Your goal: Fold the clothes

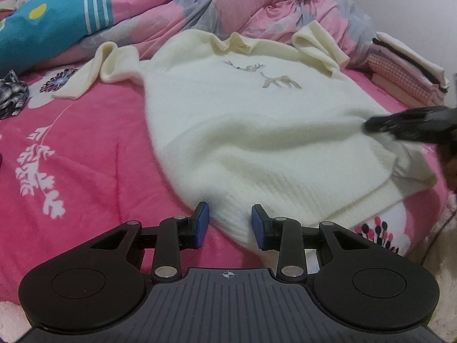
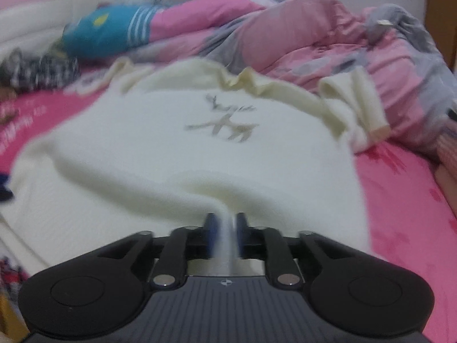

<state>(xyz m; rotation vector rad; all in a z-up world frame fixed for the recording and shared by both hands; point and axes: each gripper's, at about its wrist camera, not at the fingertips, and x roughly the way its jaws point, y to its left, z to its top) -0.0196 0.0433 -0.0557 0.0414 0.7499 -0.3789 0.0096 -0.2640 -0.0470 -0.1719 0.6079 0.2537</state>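
A cream knit sweater (image 1: 242, 120) with a grey deer motif lies face up on the pink bedsheet (image 1: 85, 157), sleeves bunched near the collar. My left gripper (image 1: 230, 224) is open at the ribbed hem, its blue pads apart with the hem's edge lying between them. In the right wrist view the sweater (image 2: 171, 148) rises in a ridge into my right gripper (image 2: 227, 228), whose pads are close together and pinch that fold. The left wrist view shows the right gripper (image 1: 368, 127) as a blurred black shape at the sweater's right side.
A rumpled pink and grey quilt (image 1: 257, 8) is heaped behind the sweater. A person in a blue top (image 1: 42, 28) lies at the far left. A stack of folded clothes (image 1: 408, 71) sits at the right, a checkered garment (image 1: 11, 94) at the left.
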